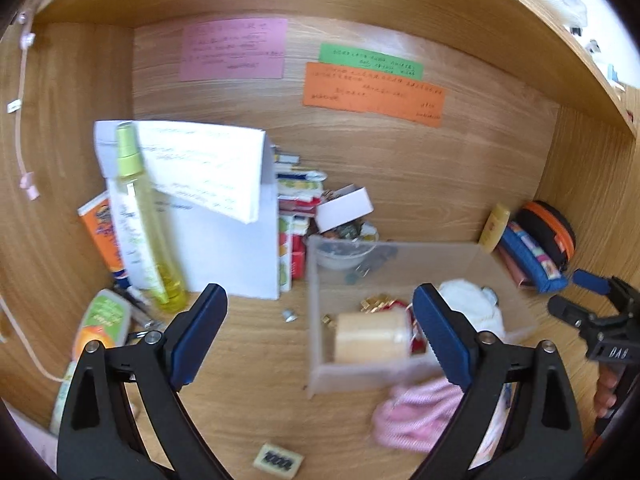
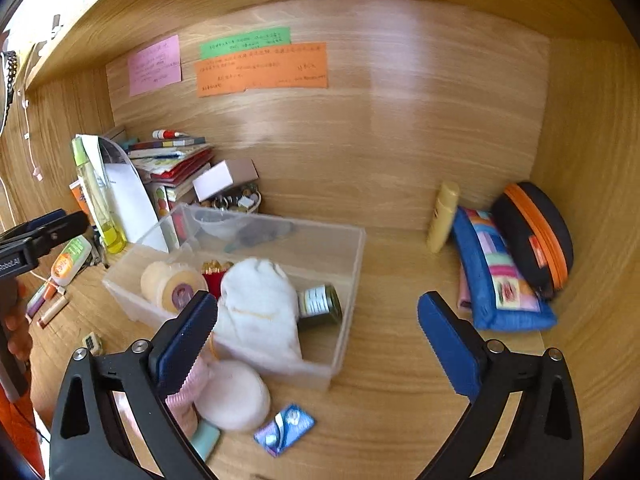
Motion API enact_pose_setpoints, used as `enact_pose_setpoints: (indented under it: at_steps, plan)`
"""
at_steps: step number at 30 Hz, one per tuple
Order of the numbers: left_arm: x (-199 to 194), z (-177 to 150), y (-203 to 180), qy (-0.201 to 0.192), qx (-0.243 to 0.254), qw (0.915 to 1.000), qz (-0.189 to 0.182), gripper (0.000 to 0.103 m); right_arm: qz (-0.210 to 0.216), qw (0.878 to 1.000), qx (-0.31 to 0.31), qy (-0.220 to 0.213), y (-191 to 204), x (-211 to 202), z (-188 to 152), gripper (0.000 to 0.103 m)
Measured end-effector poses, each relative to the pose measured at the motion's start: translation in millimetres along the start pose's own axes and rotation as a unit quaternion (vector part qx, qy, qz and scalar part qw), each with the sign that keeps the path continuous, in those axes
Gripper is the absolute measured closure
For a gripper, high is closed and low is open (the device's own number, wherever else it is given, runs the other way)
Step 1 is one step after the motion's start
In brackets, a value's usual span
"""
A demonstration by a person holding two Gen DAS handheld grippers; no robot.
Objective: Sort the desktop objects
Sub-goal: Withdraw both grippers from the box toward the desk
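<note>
A: Status of both tools?
B: Left hand-held gripper spread wide, nothing btwn its pads, above the desk just left of the clear plastic bin. Right hand-held gripper also wide apart, empty, over the bin's near-right corner.
A: What's in the bin?
B: Tape roll, white sock, green-glass bottle lying on its side, red item w/ gold bits.
A: Outside it?
B: Pink cloth and round white pad touching the front wall; blue packet nearby. Blue pencil case well apart, right.
</note>
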State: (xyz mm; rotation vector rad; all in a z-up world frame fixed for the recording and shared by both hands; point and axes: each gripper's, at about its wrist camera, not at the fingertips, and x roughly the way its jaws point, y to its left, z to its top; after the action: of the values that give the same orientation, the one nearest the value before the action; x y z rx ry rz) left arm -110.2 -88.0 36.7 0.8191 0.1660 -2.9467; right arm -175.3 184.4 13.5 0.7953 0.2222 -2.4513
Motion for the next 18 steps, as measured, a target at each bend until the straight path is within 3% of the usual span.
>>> enact_pose_setpoints:
  at_steps: [7, 18]
  plan:
    - [-11.8, -26.1, 14.2, 0.029, 0.016, 0.9992, 0.022, 0.008, -0.022, 1.0, 0.002, 0.018, -1.0, -8.8, -28.9, 0.003]
    - [-0.9, -74.6, 30.0, 0.109, 0.025, 0.9933, 0.031, 0.008, -0.04, 0.996, 0.022, 0.071, 3.1, -10.7, -76.3, 0.003]
